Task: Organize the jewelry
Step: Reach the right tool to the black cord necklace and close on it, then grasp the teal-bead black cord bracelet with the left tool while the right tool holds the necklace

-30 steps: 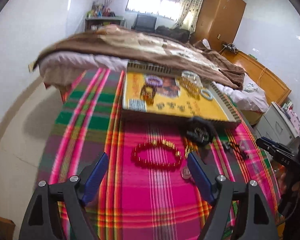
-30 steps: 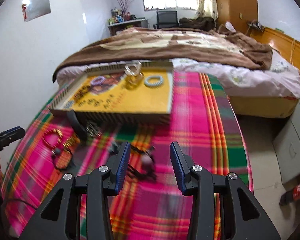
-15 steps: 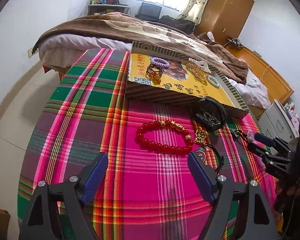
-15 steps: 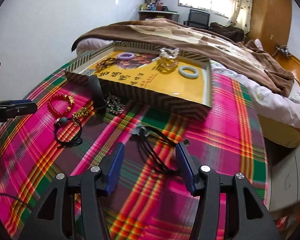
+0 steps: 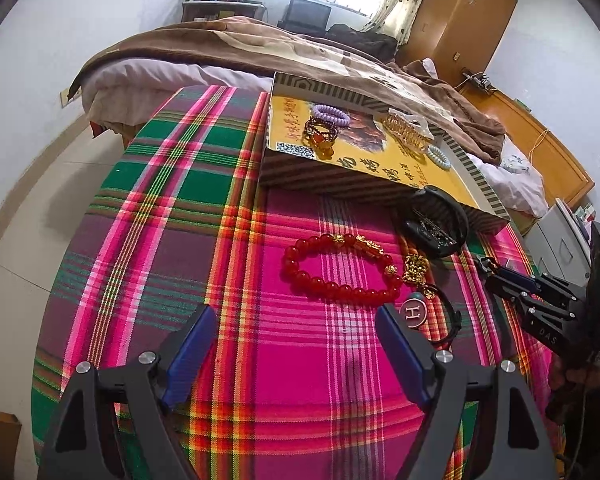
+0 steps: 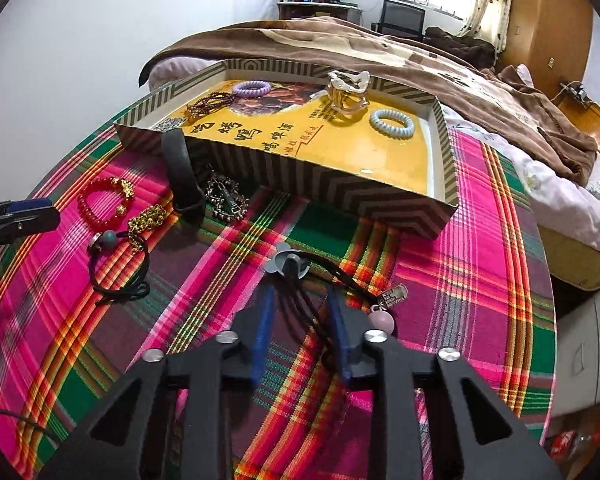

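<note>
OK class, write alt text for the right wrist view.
The right gripper is closing on a black cord necklace lying on plaid cloth. Behind it, a shallow box holds hair ties and a clip; more bracelets lie left.

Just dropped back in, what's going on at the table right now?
A person is sorting jewelry into the striped box on the plaid cloth. The right gripper is closing on the black cord necklace, whose cord lies between its jaws. The left gripper hangs open just short of the red bead bracelet, not touching it. Hair ties and a clip are already in the box.
</note>
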